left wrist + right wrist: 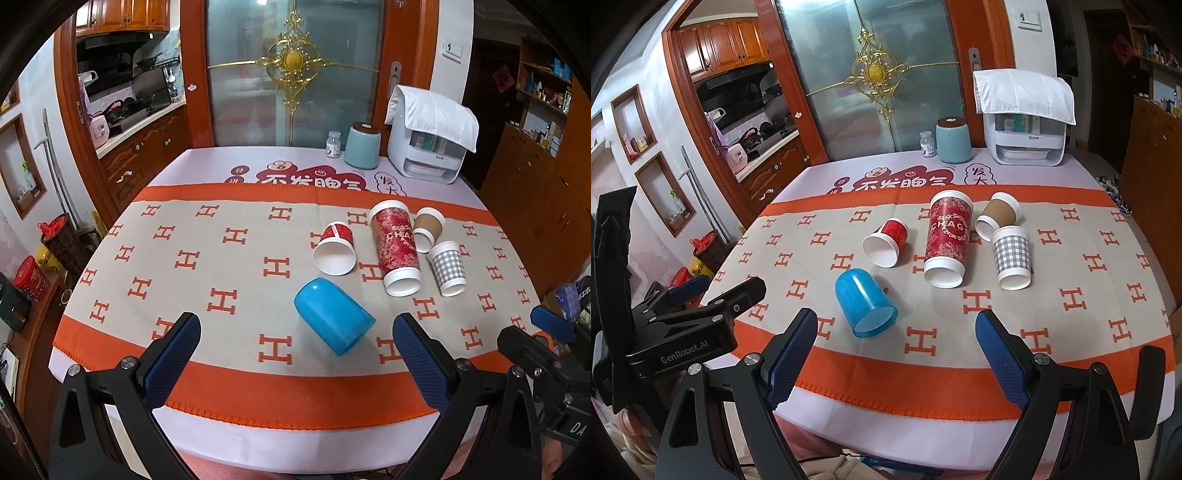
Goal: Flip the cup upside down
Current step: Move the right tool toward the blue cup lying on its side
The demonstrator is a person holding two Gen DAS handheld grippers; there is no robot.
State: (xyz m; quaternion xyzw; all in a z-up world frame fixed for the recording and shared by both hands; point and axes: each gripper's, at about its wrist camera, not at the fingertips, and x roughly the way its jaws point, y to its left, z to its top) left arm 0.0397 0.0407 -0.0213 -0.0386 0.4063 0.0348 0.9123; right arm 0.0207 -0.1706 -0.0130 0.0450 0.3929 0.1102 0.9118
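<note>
1. Blue-padded fingers of the left gripper (295, 354) stand wide apart over the near edge of the worktop (207, 162), with nothing between them.
2. Fingers of the right gripper (895, 350) are spread equally wide and carry nothing; this tool hangs just right of the left one, which shows at the left border of the right wrist view.
3. Closest to both tools, the blue cup (334, 319) lies on its side on the orange-and-beige blanket (221, 258), its open mouth turned toward the near right edge and its closed base pointing away to the left.
4. Beyond it lie four paper cups, all on their sides with mouths facing the cameras: a short red cup (335, 249), a tall red patterned cup (397, 247), a brown cup (428, 225) and a grey checked cup (447, 267).
5. The brown cup's rim lies just beside the tall red cup and the checked one.
6. At the far edge stand a small white bottle (334, 144), a pale teal canister (362, 146) and a white appliance (428, 147) draped with a white cloth (434, 112).
</note>
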